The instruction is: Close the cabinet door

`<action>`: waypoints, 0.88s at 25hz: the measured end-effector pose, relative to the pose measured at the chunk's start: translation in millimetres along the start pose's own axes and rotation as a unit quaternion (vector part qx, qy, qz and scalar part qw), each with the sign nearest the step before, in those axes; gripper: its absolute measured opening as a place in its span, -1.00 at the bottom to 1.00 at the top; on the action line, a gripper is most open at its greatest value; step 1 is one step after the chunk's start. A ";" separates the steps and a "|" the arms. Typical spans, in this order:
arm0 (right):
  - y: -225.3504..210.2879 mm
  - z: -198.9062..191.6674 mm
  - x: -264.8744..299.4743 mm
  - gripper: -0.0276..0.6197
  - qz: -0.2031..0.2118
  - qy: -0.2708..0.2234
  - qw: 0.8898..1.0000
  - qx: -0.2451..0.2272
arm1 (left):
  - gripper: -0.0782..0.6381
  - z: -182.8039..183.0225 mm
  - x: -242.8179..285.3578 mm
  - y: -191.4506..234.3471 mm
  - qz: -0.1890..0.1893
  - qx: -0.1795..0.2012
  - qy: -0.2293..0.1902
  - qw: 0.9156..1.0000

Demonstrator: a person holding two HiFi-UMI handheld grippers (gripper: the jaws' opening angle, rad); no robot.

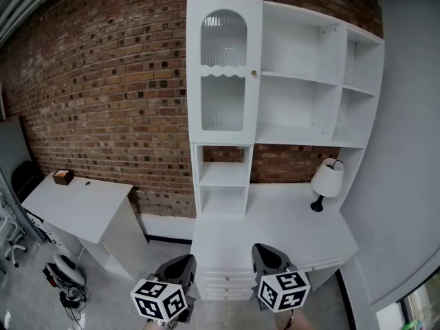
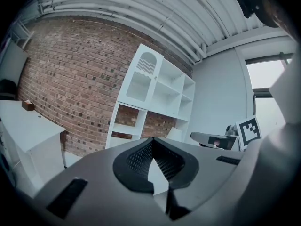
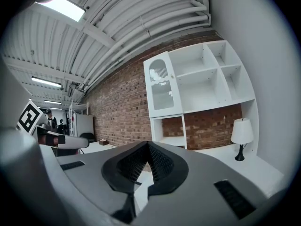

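A tall white cabinet door [image 1: 224, 71] with ribbed glass panes and a small knob [image 1: 253, 72] lies flat over the upper left bay of the white shelf unit [image 1: 309, 74]; it looks closed. The same door [image 3: 162, 86] shows in the right gripper view, and the door [image 2: 143, 74] shows in the left gripper view. My left gripper [image 1: 183, 261] and right gripper [image 1: 265, 250] are low at the front, well short of the cabinet, and touch nothing. The left gripper [image 2: 153, 139] and the right gripper [image 3: 148, 144] have their jaws together and hold nothing.
A white desk top [image 1: 275, 218] with drawers [image 1: 223, 284] sits under the shelves, and a small white lamp [image 1: 328, 181] stands at its right. A white side table [image 1: 75, 201] at left carries a brown box [image 1: 63, 177]. A grey wall [image 1: 405, 150] closes the right side.
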State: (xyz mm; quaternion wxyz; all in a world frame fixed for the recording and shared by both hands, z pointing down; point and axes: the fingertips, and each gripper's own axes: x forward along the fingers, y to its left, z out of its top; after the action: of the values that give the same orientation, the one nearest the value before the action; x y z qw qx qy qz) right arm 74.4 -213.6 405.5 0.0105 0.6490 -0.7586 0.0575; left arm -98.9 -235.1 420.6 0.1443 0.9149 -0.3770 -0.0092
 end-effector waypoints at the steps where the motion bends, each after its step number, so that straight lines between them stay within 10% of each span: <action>1: -3.4 -1.5 -5.9 -0.83 0.003 0.002 1.000 0.001 | -0.76 -2.5 0.7 -8.1 0.002 0.000 0.002 1.000; 22: -29.3 -28.3 -97.9 -0.83 0.067 0.018 0.998 0.003 | -0.76 -48.8 -21.4 -117.4 0.034 -0.002 0.013 0.999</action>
State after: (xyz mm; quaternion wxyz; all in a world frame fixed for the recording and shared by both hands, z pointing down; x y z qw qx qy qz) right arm 117.1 -118.9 426.9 0.0186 0.5959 -0.7996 0.0718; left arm -27.4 -128.6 433.6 0.1510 0.9012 -0.4061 0.0065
